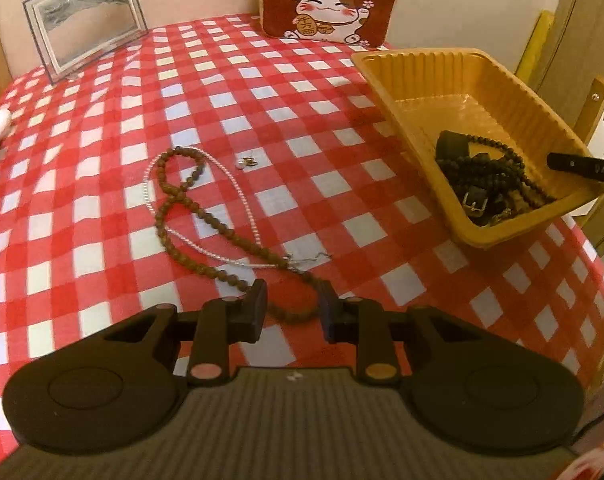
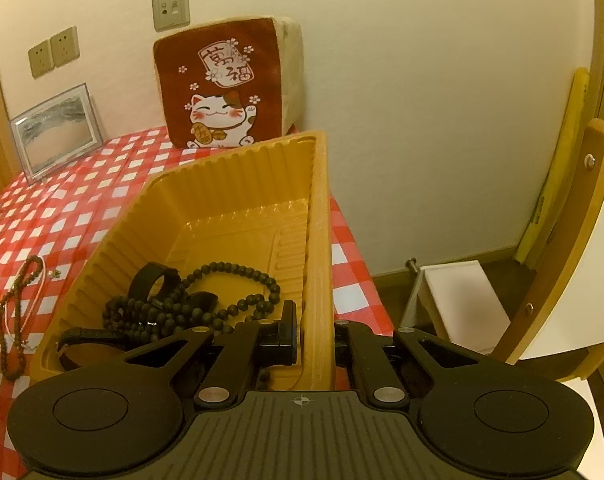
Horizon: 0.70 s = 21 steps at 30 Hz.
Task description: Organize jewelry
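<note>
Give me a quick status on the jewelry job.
Left gripper open over brown bead necklace. Right gripper shut on yellow tray wall. Nothing in the way.

A table covered in a red-and-white checked cloth (image 1: 230,92) stands against a plain cream wall (image 2: 421,100), the whole room lit in a warm, yellowish light. At the table's far edge, around twelve o'clock, a maroon lucky-cat cushion (image 2: 226,88) leans on the wall. Toward ten o'clock a silver-framed sand picture (image 2: 56,132) stands propped up. Above it the wall carries a double socket plate (image 2: 54,51) and a switch plate (image 2: 170,10). Off at three o'clock a wooden chair with a white seat (image 2: 561,264) stands on a dark wood floor (image 2: 497,264), a white step stool (image 2: 457,304) beside it.
</note>
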Motion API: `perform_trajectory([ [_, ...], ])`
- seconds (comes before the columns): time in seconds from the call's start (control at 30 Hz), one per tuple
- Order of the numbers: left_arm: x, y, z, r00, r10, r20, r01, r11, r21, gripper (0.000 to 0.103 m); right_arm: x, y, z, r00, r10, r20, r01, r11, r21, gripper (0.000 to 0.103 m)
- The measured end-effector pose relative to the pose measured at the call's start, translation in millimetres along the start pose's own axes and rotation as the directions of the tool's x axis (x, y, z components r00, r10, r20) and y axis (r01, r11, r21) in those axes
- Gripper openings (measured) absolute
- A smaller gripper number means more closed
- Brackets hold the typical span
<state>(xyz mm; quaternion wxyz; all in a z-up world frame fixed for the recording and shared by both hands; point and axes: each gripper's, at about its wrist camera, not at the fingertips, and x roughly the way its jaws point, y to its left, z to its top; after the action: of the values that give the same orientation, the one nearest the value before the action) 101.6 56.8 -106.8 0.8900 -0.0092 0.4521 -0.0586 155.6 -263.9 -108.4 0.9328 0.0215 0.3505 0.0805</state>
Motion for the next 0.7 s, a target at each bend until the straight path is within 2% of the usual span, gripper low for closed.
perform_trajectory([
  [0.2,20,-10,3,1.0,-0.008,-0.022,0.007,0.998,-0.07,0.024,1,0,0,1.0,-0.001,-0.002,0.001,1.0,-0.001,0.006],
  [0.27,27,-16,1,0.999,0.002,-0.04,-0.004,0.999,-0.052,0.024,1,0,0,1.0,-0.002,-0.002,0.002,1.0,-0.001,0.006],
  [0.37,29,-23,-1,0.999,0.033,-0.016,-0.033,0.999,0.006,0.023,1,0,0,1.0,-0.002,-0.003,0.002,1.0,-0.001,0.006],
  [0.43,31,-21,1,0.999,0.046,-0.012,-0.046,0.999,-0.009,0.012,3,-1,0,1.0,-0.003,-0.005,0.003,1.0,0.002,0.006],
  [0.5,32,-17,2,0.999,0.049,-0.014,-0.049,0.999,-0.02,0.006,3,-1,0,1.0,-0.003,-0.004,0.003,1.0,0.004,0.006],
  [0.6,29,-11,4,0.999,0.044,-0.022,-0.045,0.998,-0.042,0.005,3,-1,0,1.0,-0.002,-0.004,0.002,1.0,0.002,0.006],
  [0.7,13,-4,10,0.999,0.038,0.015,-0.037,0.997,-0.067,0.005,3,0,0,1.0,-0.001,-0.004,0.001,1.0,0.003,0.006],
])
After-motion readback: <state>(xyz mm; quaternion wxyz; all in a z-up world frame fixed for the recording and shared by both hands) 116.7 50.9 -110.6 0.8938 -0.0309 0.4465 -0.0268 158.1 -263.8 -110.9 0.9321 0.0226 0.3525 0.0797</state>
